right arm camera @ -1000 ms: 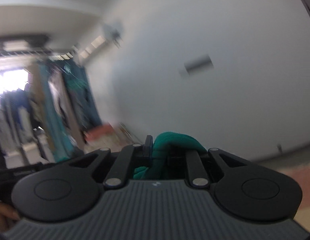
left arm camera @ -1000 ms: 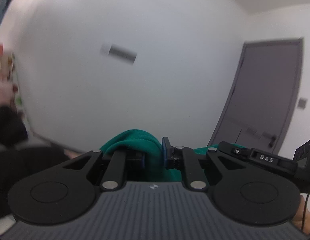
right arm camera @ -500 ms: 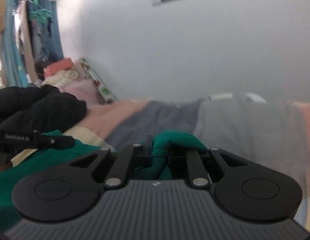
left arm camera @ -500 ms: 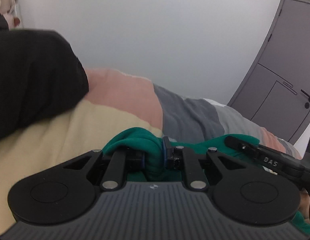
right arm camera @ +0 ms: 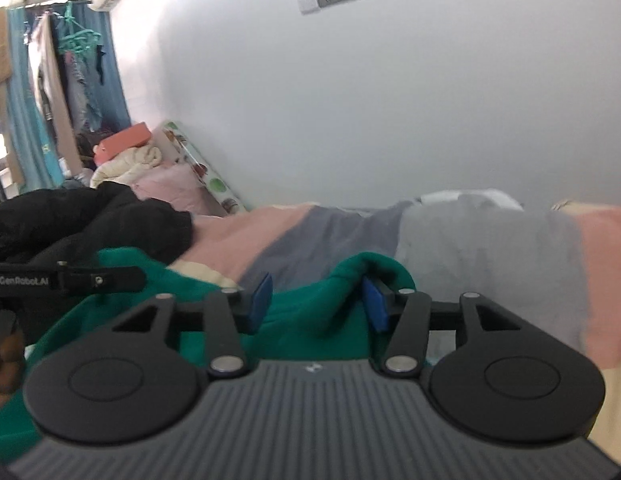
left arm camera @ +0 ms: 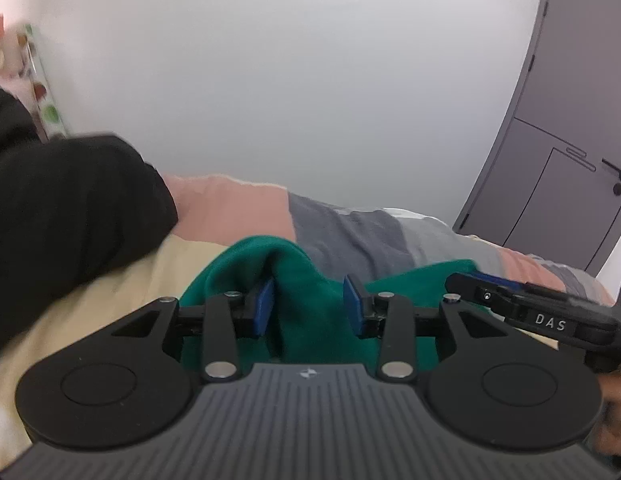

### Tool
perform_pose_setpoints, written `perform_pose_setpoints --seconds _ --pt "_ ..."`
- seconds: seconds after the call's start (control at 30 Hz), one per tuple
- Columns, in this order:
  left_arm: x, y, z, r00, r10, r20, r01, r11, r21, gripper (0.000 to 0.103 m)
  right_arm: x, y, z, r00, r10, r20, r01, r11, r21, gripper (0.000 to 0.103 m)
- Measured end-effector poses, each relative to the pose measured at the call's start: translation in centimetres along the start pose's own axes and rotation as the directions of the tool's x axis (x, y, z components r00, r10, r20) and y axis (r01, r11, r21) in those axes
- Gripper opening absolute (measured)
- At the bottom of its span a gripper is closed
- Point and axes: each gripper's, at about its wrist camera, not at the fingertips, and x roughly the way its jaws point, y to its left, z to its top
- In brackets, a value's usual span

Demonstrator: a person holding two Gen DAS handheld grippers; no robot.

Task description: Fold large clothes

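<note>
- My left gripper [left arm camera: 308, 306] is letting go: its jaws are opening, the blue pads [left arm camera: 264, 308] already clear of the cloth, with a ridge of the green garment [left arm camera: 306, 300] standing loose between them.
- Same on the right gripper [right arm camera: 316, 300]: jaws opening, a green fold humped up against the right-hand pad, nothing pinched.
- The garment lies low on the bed's striped cover [right arm camera: 490, 248], spread between my two grippers, with the black clothing pile [left arm camera: 62, 208] just to its left.
- My read: this is the release after laying a fold down, so one fold is probably in place; how many remain I can't judge.
- Hard to see: both gripper bodies block the near part of the garment, so its outline, sleeves and the neatness of the fold are hidden.
- The black pile is motion-smeared in the left view and cut off at the edge.
</note>
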Motion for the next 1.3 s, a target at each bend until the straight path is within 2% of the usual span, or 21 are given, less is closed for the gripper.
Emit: perform_pose_setpoints --seconds 0.1,0.27,0.5,0.7,0.83,0.93,1.03,1.13,1.2,1.3 --pt "-4.4 -2.8 0.0 1.000 0.006 0.003 -0.006 1.000 0.029 0.044 -4.5 1.3 0.8 0.999 0.032 0.043 -0.031 0.999 -0.025 0.053" --pt "-13.0 -7.8 -0.5 0.999 0.019 0.027 -0.021 0.997 0.068 0.045 -13.0 4.0 1.7 0.995 0.038 0.090 -0.035 0.999 -0.036 0.053" --pt "-25.1 -11.7 -3.6 0.998 0.039 0.045 -0.038 0.999 -0.014 0.047 -24.5 8.2 0.4 0.994 0.050 0.098 -0.046 0.998 -0.047 0.053" --pt "-33.0 -12.6 -8.6 0.998 0.058 0.008 -0.057 0.995 -0.082 0.049 -30.4 11.2 -2.6 0.998 0.054 0.034 -0.052 0.997 -0.054 0.053" --pt "-35.7 -12.1 -12.9 0.998 0.046 -0.048 -0.053 0.986 -0.159 0.049 -32.8 13.0 -5.9 0.998 0.062 -0.028 -0.063 0.997 -0.047 0.053" --pt "-36.1 -11.4 -15.6 0.996 0.031 -0.086 -0.048 0.978 -0.205 0.049 -33.9 14.3 -8.7 0.993 0.075 -0.096 -0.079 0.996 -0.038 0.053" --pt "-35.2 -10.3 -17.8 0.991 0.006 -0.132 -0.041 0.964 -0.263 0.049 -33.9 16.1 -10.9 0.982 0.078 -0.172 -0.093 0.993 -0.077 0.052" --pt "-34.0 -10.0 -19.2 0.984 -0.028 -0.175 -0.022 0.961 -0.276 0.049 -33.5 17.3 -12.6 0.969 0.090 -0.231 -0.113 0.989 -0.092 0.062" --pt "-33.2 -9.9 -19.7 0.978 -0.058 -0.199 -0.001 0.959 -0.284 0.049 -32.5 17.8 -13.7 0.955 0.097 -0.279 -0.125 0.989 -0.085 0.062" --pt "-31.7 -9.4 -20.6 0.968 -0.123 -0.219 0.045 0.943 -0.331 0.049 -31.3 19.3 -15.5 0.938 0.071 -0.341 -0.124 0.982 -0.139 0.062"
